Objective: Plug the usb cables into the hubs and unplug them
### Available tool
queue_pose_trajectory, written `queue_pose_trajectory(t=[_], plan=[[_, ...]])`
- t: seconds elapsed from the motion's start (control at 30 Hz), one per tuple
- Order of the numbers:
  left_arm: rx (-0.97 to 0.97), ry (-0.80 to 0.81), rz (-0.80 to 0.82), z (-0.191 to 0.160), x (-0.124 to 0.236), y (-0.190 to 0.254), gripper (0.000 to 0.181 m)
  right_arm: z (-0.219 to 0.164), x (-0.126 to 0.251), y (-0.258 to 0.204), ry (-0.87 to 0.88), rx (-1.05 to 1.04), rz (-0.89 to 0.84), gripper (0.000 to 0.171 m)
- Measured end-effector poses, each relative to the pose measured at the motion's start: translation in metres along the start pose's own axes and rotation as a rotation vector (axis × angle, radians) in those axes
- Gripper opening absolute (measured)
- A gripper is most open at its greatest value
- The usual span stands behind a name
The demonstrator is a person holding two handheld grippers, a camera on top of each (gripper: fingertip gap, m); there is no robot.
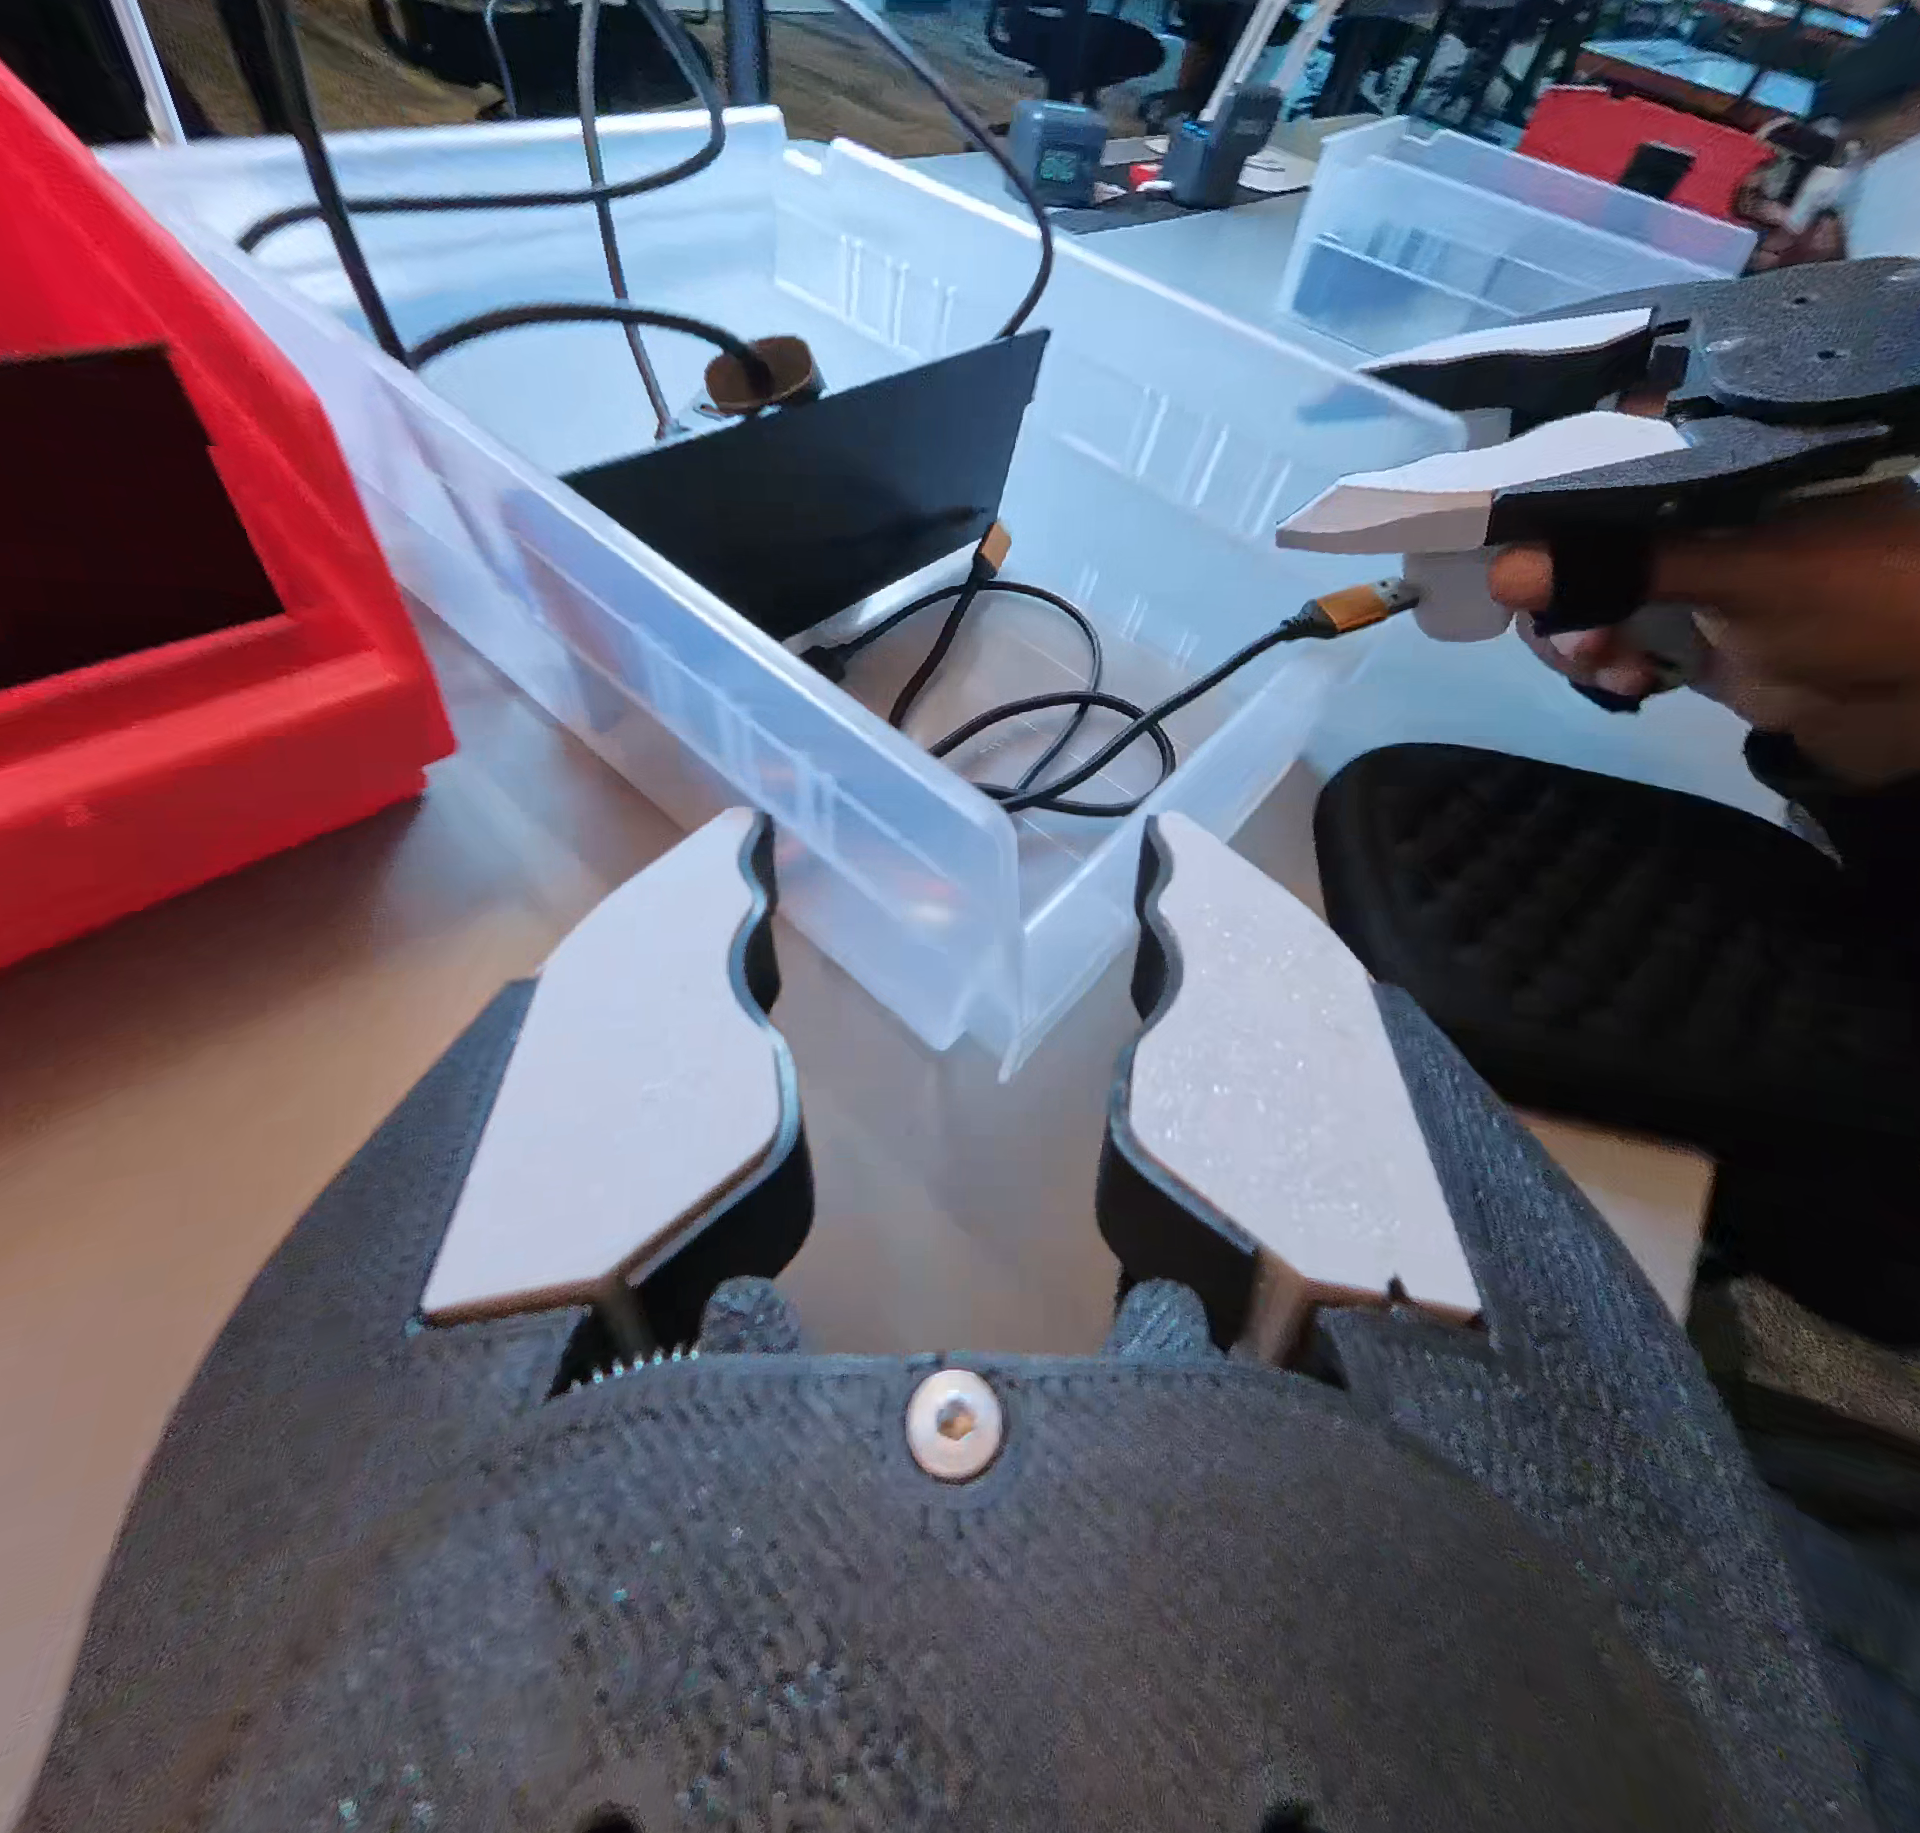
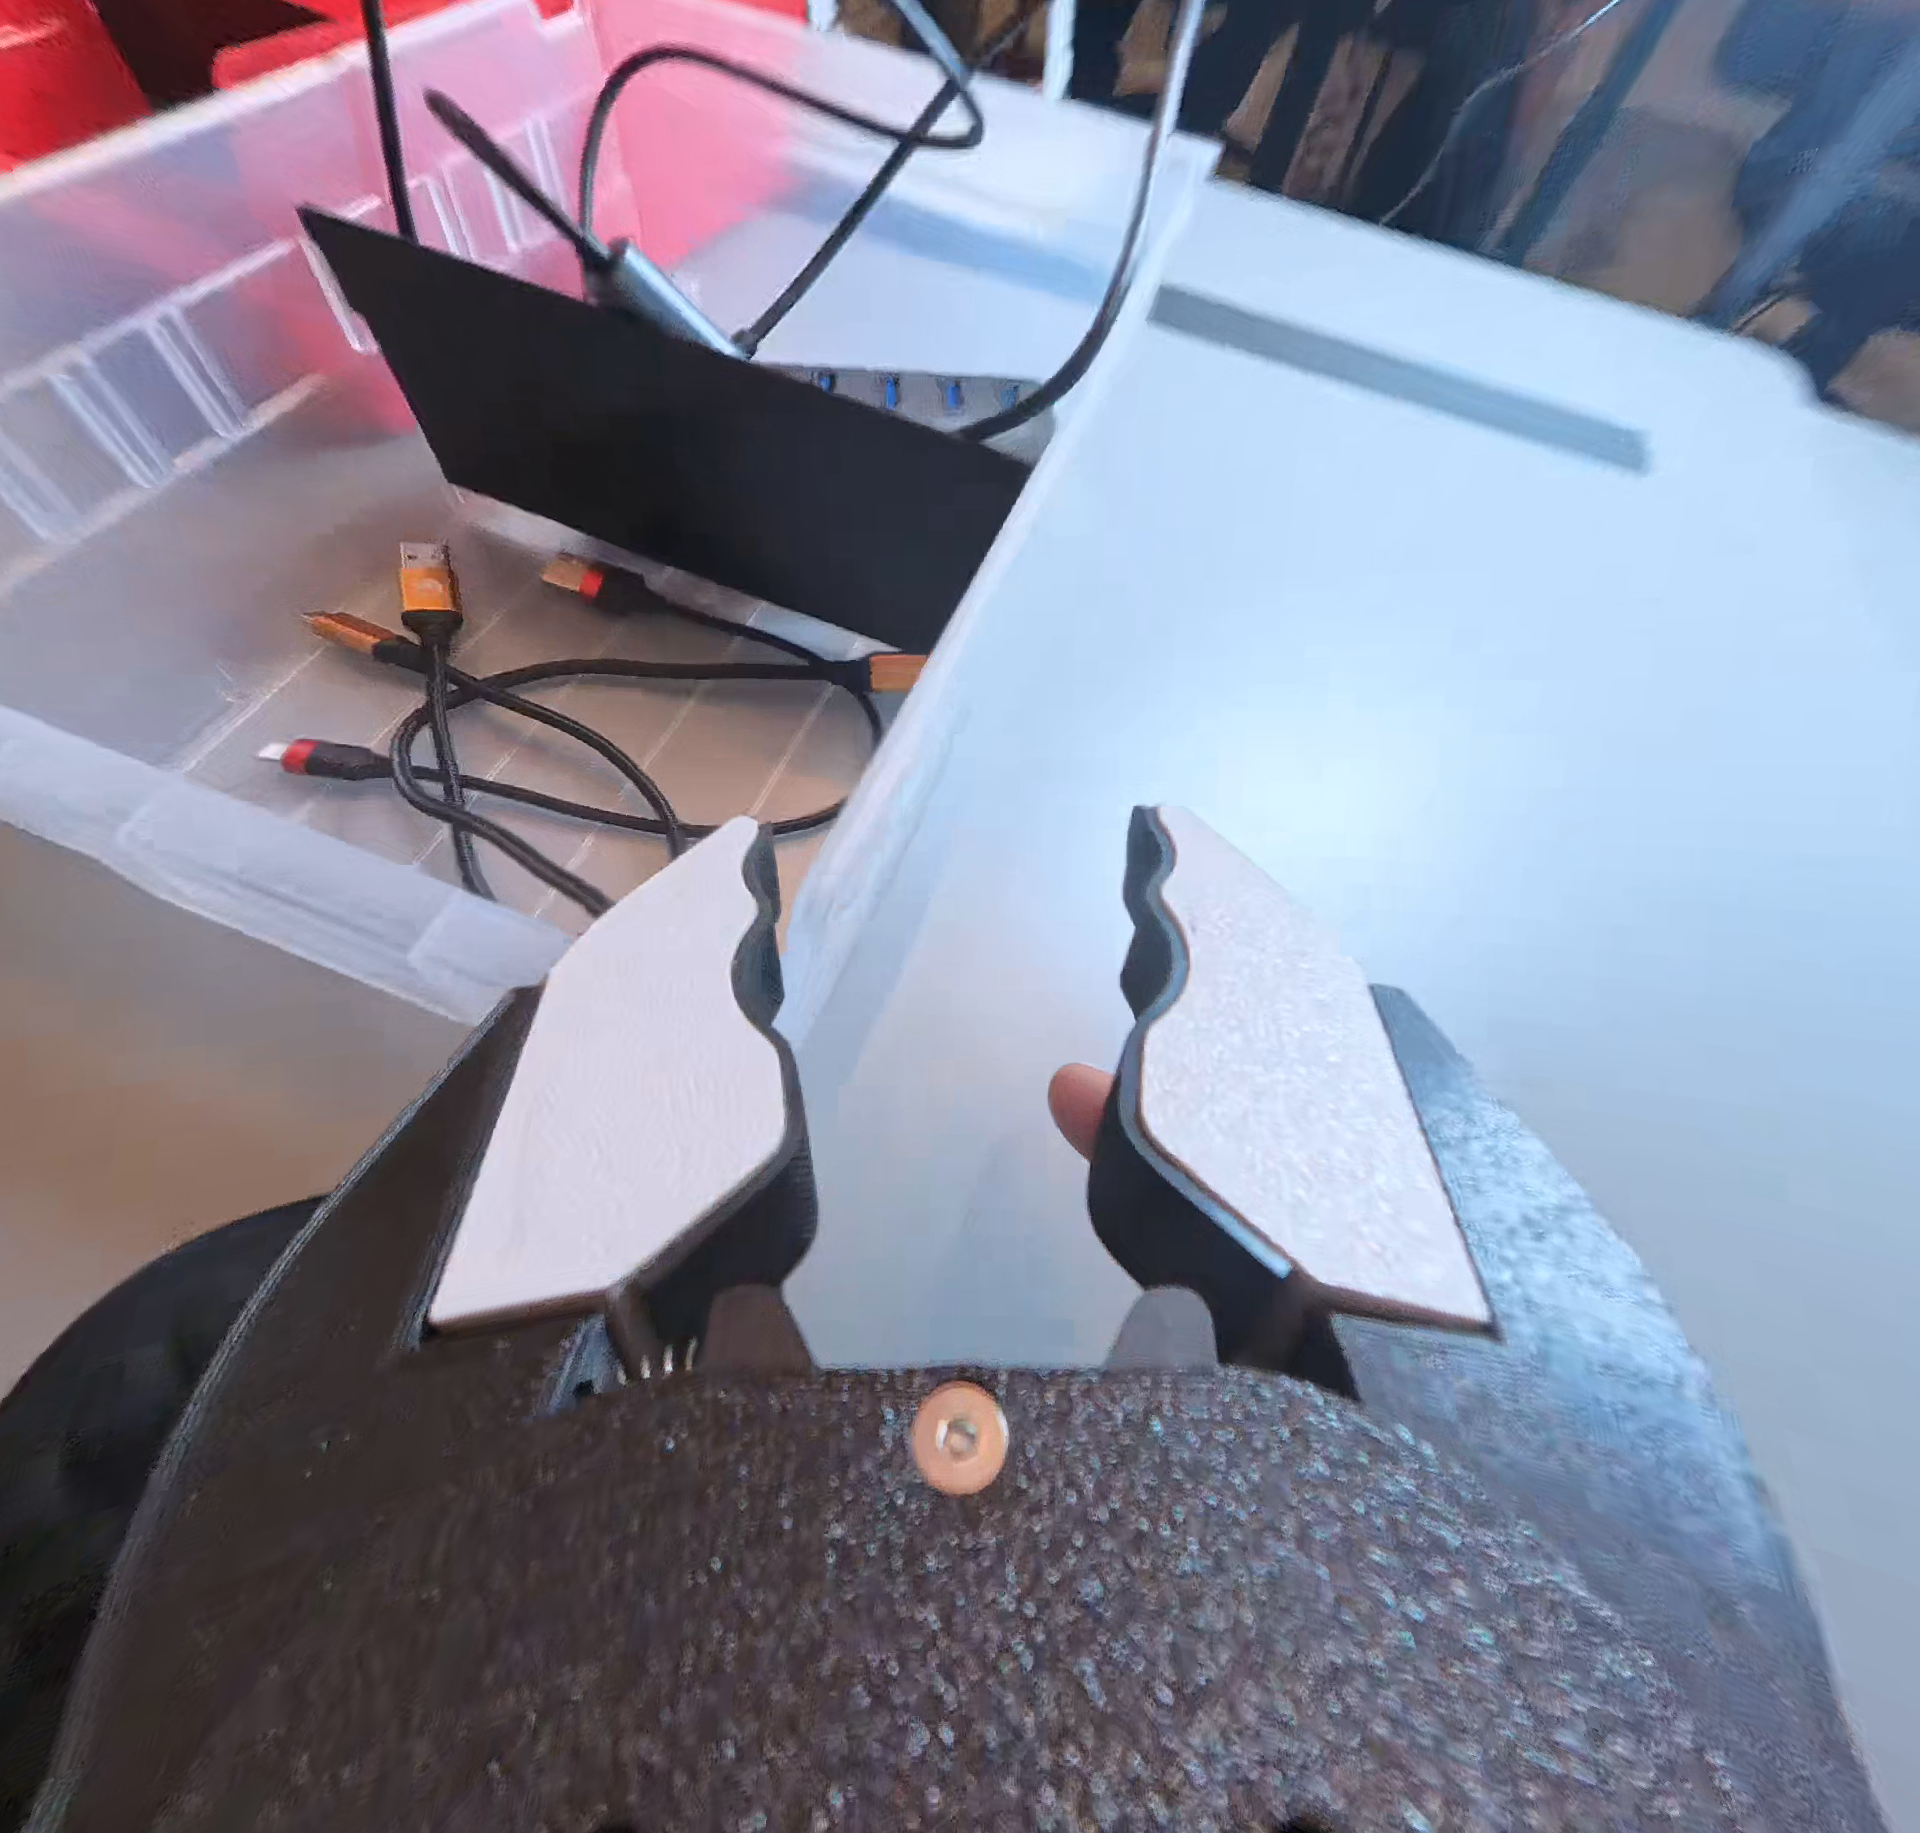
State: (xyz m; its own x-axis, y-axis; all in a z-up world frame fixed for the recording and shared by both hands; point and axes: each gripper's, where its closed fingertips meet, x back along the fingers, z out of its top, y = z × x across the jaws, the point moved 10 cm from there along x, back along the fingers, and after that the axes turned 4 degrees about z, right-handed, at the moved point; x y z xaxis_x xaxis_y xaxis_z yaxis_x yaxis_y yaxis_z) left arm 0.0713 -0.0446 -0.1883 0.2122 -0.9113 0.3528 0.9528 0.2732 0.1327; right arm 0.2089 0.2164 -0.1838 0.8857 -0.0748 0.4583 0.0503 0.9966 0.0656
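A clear plastic bin (image 1: 727, 671) holds a slanted black divider (image 1: 831, 495). Behind the divider is a grey hub (image 2: 914, 391) with blue ports and cables plugged in. Several loose black USB cables with orange plugs (image 2: 428, 588) and one red plug (image 2: 312, 753) lie in the front compartment. One orange plug (image 1: 1361, 607) sits at the bin's right wall, just under my right gripper (image 1: 1340, 453), not between its fingers. My right gripper (image 2: 951, 838) is open and empty over that wall. My left gripper (image 1: 956, 827) is open and empty above the table at the bin's near corner.
A red bin (image 1: 156, 536) stands left of the clear bin. A black mesh chair seat (image 1: 1558, 931) is at the right table edge. A second clear bin (image 1: 1496, 225) stands farther back. A person's gloved hand (image 1: 1621, 630) holds the right gripper. Long cables arch above the bin.
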Motion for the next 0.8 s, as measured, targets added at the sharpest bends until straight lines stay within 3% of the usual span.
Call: queue_pose_trajectory(t=[0.07, 0.1, 0.17, 0.27, 0.43, 0.6, 0.8], plan=[[-0.036, -0.027, 0.057, -0.007, -0.020, 0.002, 0.055, 0.002, -0.011, -0.001, 0.005, -0.031, 0.088, 0.052], [-0.086, -0.043, 0.070, -0.006, -0.025, 0.003, 0.052, 0.003, -0.011, 0.000, 0.013, -0.037, 0.077, 0.028], [-0.166, -0.107, 0.097, 0.001, -0.029, 0.006, 0.048, 0.003, -0.007, 0.001, 0.014, -0.013, 0.019, 0.016], [-0.355, -0.100, 0.185, 0.005, -0.026, 0.014, 0.032, -0.002, 0.004, -0.008, 0.032, 0.004, -0.044, 0.016], [-0.366, -0.021, 0.147, 0.012, -0.014, 0.019, 0.023, 0.001, 0.045, -0.028, 0.121, 0.017, -0.106, 0.017], [-0.361, 0.105, 0.189, 0.053, 0.036, 0.017, 0.018, 0.049, 0.079, -0.056, 0.242, 0.171, -0.135, 0.013], [-0.386, 0.233, 0.415, 0.087, 0.137, -0.014, 0.015, 0.117, 0.060, -0.117, 0.407, 0.267, 0.017, 0.014]])
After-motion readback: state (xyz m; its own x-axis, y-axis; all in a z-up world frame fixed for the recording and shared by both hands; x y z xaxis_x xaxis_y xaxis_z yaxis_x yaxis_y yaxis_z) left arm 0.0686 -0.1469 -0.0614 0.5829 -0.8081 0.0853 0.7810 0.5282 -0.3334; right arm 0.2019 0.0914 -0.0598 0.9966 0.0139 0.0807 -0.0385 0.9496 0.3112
